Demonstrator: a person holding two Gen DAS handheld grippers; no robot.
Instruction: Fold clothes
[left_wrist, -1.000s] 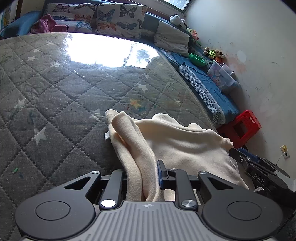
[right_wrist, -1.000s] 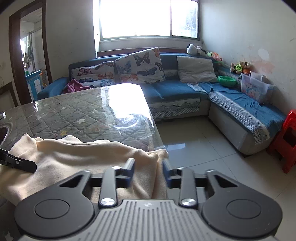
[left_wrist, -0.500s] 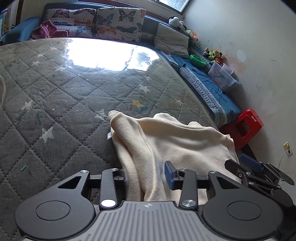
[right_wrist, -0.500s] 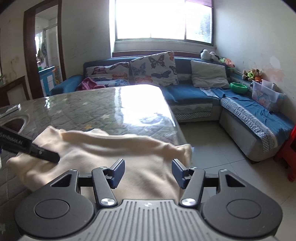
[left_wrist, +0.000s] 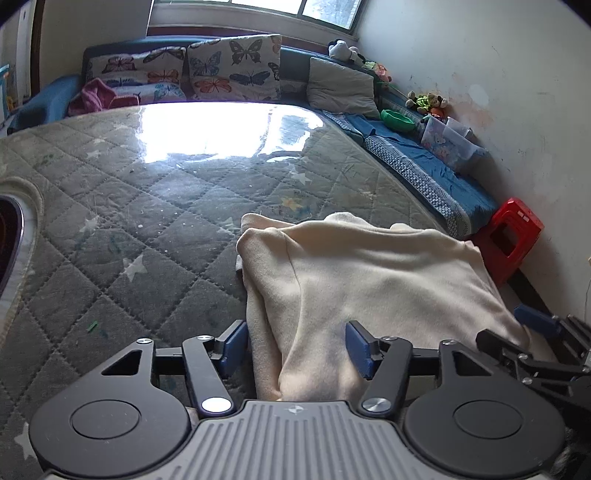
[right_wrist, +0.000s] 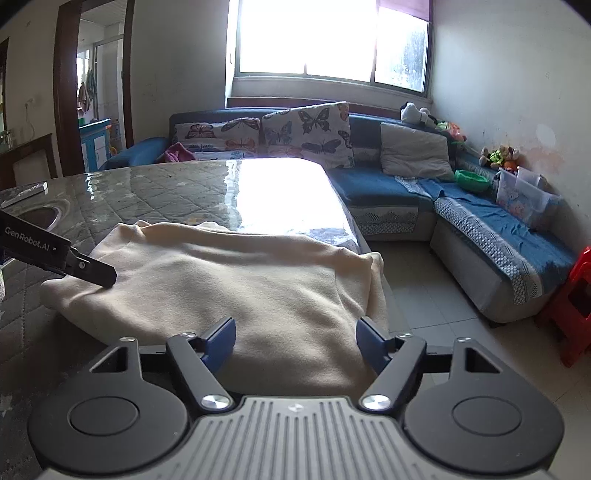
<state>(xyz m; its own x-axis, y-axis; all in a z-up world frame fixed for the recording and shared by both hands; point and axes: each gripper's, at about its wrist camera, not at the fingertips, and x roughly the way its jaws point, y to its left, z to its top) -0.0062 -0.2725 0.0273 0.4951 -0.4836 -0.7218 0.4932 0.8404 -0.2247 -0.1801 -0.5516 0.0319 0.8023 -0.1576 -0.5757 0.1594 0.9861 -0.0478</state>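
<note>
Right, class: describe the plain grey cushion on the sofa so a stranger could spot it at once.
Start at the long blue corner sofa under the bright window. Along its back, right of the two butterfly-print cushions, leans the plain grey square cushion. It alone carries no pattern, and it sits nearest the sofa's corner.

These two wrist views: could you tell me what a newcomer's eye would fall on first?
A cream garment lies folded at the near corner of the quilted grey table, partly over its right edge. The left gripper and right gripper both sit over it, jaws opening, pads off the cloth. Behind, butterfly cushions line a blue sofa under a bright window.
</note>
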